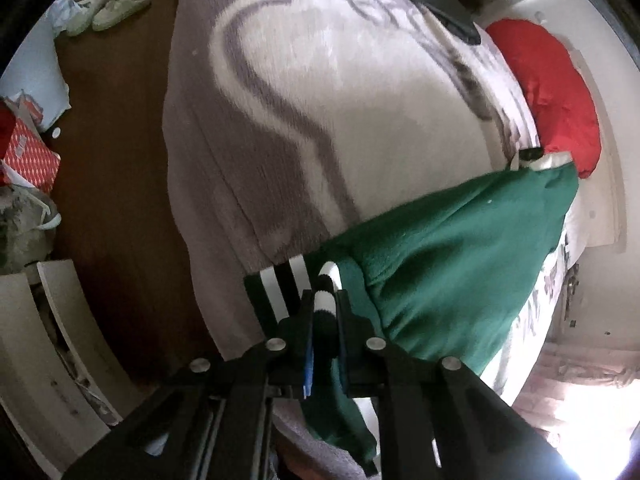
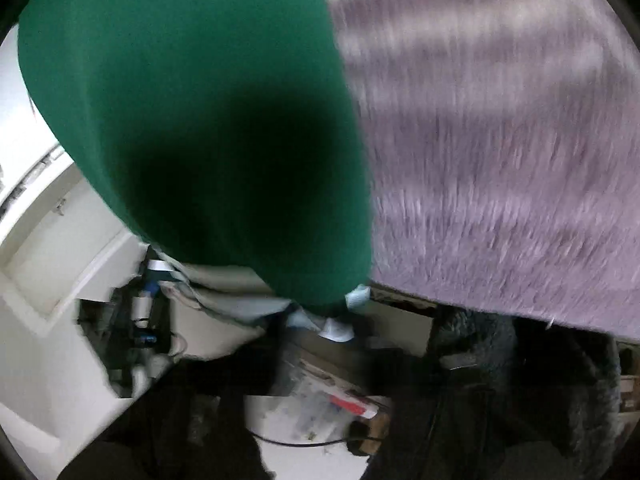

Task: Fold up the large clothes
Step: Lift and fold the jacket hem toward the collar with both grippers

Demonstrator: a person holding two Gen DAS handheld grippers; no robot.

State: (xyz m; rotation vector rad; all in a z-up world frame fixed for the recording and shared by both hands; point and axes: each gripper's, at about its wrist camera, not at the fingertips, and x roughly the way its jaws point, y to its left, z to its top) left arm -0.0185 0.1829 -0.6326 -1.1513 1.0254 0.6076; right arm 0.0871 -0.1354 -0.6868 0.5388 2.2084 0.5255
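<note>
Fleecy lilac-and-white blanket [image 1: 360,120] covers the bed; your green garment [image 1: 460,260] stretches from six toward three o'clock over it. Your left tongs [image 1: 325,312] pinch its black-and-white striped cuff [image 1: 280,280]. The right tongs sit out of view, pressed together, green cloth draping their camera. Keep the span taut, lay it flat.

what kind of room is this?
Most likely a bedroom: a bed under a plush purple-and-white blanket, a red pillow at its far end, and shoes on the wooden floor.
</note>
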